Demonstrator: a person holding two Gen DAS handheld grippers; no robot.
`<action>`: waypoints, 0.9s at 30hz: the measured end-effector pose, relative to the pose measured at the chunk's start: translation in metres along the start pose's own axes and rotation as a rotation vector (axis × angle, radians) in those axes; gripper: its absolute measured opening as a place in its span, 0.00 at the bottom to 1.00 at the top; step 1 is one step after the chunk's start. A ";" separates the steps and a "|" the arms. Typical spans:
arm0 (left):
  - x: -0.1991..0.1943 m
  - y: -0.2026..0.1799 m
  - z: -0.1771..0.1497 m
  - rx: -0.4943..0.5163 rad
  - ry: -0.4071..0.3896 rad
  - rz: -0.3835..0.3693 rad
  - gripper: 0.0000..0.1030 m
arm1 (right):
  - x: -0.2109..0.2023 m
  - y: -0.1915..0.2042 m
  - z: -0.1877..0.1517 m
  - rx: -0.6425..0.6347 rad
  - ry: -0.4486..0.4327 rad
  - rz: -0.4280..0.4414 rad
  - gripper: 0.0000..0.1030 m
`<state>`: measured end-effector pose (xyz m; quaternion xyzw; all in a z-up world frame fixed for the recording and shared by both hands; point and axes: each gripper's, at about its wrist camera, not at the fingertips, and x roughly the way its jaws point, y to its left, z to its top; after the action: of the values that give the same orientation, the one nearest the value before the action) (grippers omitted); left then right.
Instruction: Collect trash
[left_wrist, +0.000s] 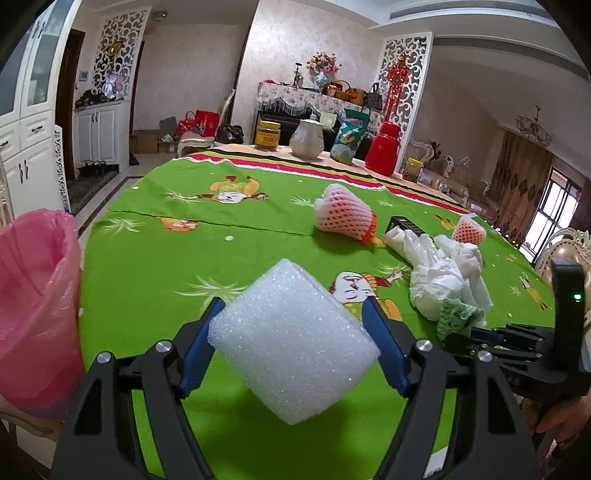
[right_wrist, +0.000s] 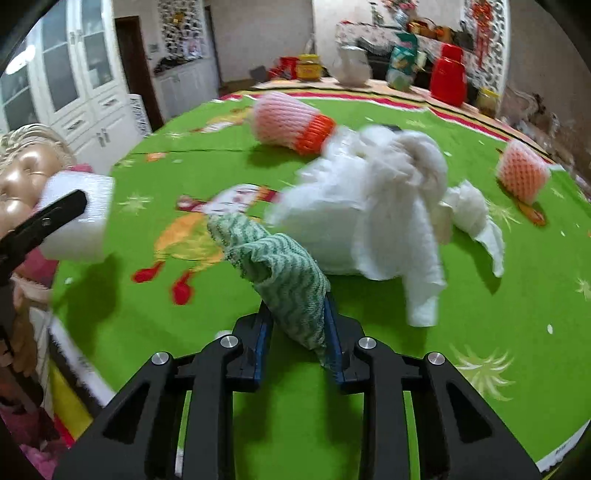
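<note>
Trash lies scattered on the counter ahead of both jaws. Carry the foam block (left_wrist: 291, 343), clamped wide in the left gripper (left_wrist: 293, 325), level to the pink-lined bin (left_wrist: 37, 295) at its left. Right gripper (right_wrist: 297, 325) jaws pinch the green cloth (right_wrist: 280, 266); lift slowly, since white paper (right_wrist: 369, 214) touches it.

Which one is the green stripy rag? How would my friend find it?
Look at the green tablecloth with cartoons. Near its front edge lies a heap of crumpled white paper. The rag sits beside it, pinched in the right gripper: the only green-and-white wavy cloth.
</note>
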<state>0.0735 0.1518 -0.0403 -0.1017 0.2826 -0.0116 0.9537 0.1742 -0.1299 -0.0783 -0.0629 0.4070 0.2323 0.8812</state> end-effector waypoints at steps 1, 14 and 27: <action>-0.002 0.003 0.000 -0.004 0.000 0.002 0.71 | -0.004 0.006 0.001 -0.010 -0.015 0.020 0.25; -0.052 0.041 0.002 0.030 -0.084 0.126 0.71 | -0.008 0.086 0.048 -0.142 -0.142 0.161 0.25; -0.122 0.121 0.019 0.020 -0.208 0.375 0.71 | 0.009 0.224 0.104 -0.355 -0.219 0.416 0.25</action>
<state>-0.0235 0.2831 0.0165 -0.0384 0.1965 0.1737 0.9642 0.1473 0.1023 0.0010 -0.1060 0.2664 0.4809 0.8286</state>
